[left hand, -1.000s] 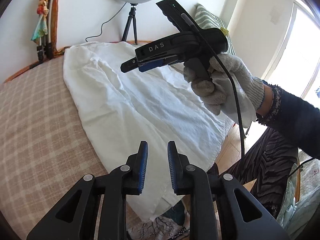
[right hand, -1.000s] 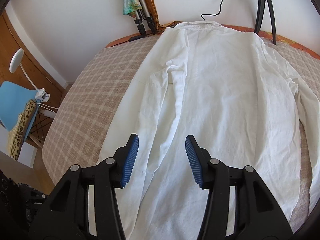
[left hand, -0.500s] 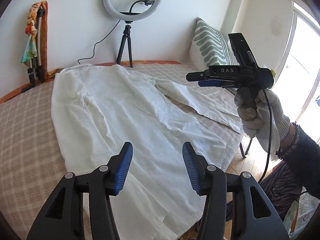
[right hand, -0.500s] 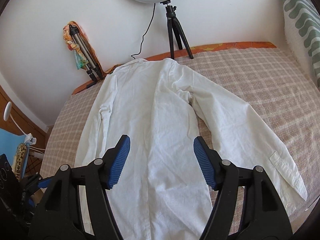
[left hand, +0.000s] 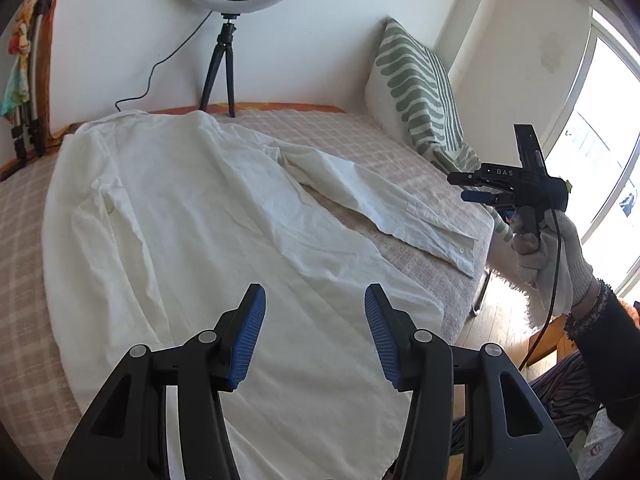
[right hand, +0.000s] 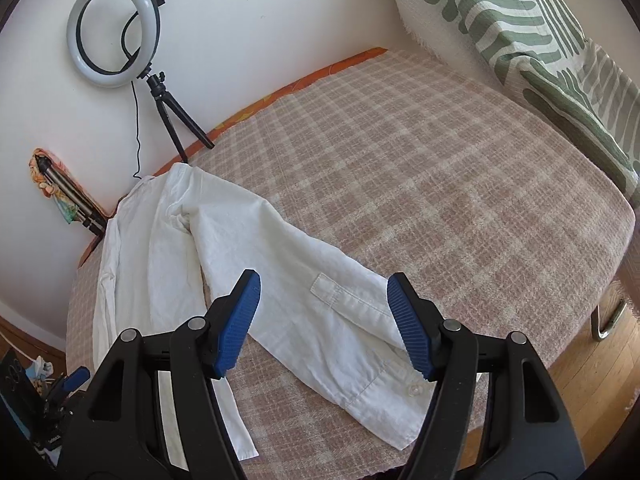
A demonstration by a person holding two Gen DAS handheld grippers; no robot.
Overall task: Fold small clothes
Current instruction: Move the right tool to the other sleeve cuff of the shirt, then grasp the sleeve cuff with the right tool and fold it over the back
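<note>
The white shirt (left hand: 192, 216) lies flat on the bed (right hand: 420, 168), filling the left and centre of the left wrist frame; its sleeve (right hand: 320, 300) runs to the lower centre of the right wrist frame. Left tool (left hand: 314, 330): jaws just opened, nothing between them. Right tool (right hand: 324, 320): jaws apart, empty, above the cuff. Risk: the pads may pinch the bedcover along with the thin cuff, or miss the cuff at the bed edge, skewing the fold.

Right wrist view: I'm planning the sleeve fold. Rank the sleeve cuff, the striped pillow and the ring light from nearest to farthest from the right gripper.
1. Sleeve cuff, just beneath the open right gripper.
2. Striped pillow, upper right, against the wall.
3. Ring light, upper left, on its tripod at the bed's far edge.
</note>
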